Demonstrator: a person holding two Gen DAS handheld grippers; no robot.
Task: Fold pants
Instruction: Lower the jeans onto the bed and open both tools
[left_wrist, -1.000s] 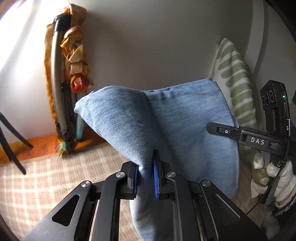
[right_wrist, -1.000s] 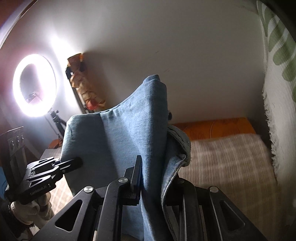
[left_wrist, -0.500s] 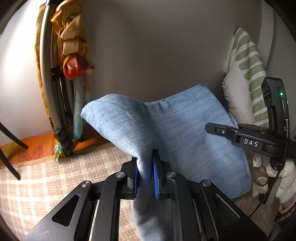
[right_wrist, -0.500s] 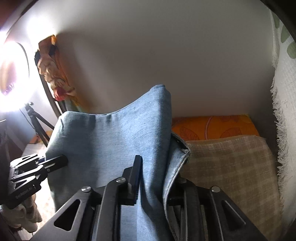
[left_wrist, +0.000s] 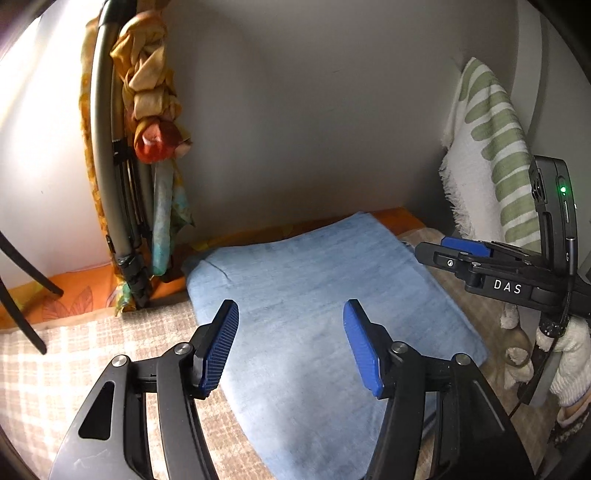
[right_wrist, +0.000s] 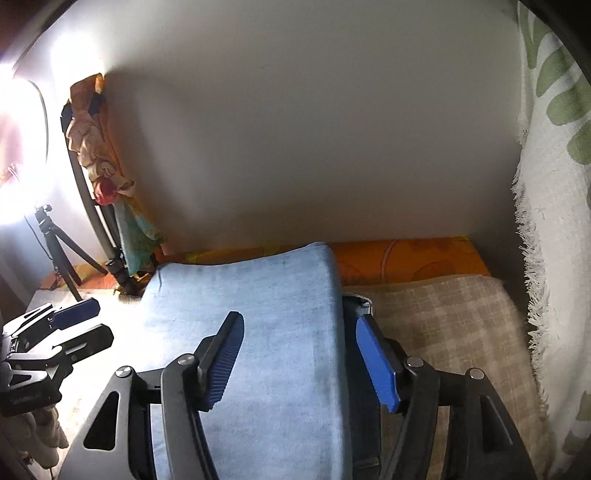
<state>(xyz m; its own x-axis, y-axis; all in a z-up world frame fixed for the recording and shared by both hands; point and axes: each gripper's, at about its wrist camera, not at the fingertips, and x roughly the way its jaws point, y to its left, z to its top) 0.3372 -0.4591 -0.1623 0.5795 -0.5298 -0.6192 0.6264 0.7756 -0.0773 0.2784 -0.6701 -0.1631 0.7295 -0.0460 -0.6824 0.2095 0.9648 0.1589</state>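
Note:
The light blue denim pants (left_wrist: 314, 295) lie folded flat on the checked bedcover (left_wrist: 92, 350). My left gripper (left_wrist: 291, 308) hovers over their near left part. Its jaws are opening and the blue pads (left_wrist: 218, 350) stand clear of the cloth. Off to the right, my right gripper (left_wrist: 432, 246) shows beside the fold. In the right wrist view the pants (right_wrist: 266, 314) run under and between the fingers of my right gripper (right_wrist: 300, 319). Its jaws are opening too, and neither pad presses the denim. The left gripper (right_wrist: 99, 319) sits at the left edge.
A grey wall (left_wrist: 314, 129) closes the back. A dark hoop with knotted scarves (left_wrist: 147, 110) leans at the left, and a ring light on a tripod (right_wrist: 22, 155) glares there. A green-patterned white towel (right_wrist: 554, 221) hangs at the right. An orange sheet (right_wrist: 406, 258) borders the wall.
Both grippers have let go of the denim and opened. The pants, held up in a peaked fold before, now lie flat on the bedcover.

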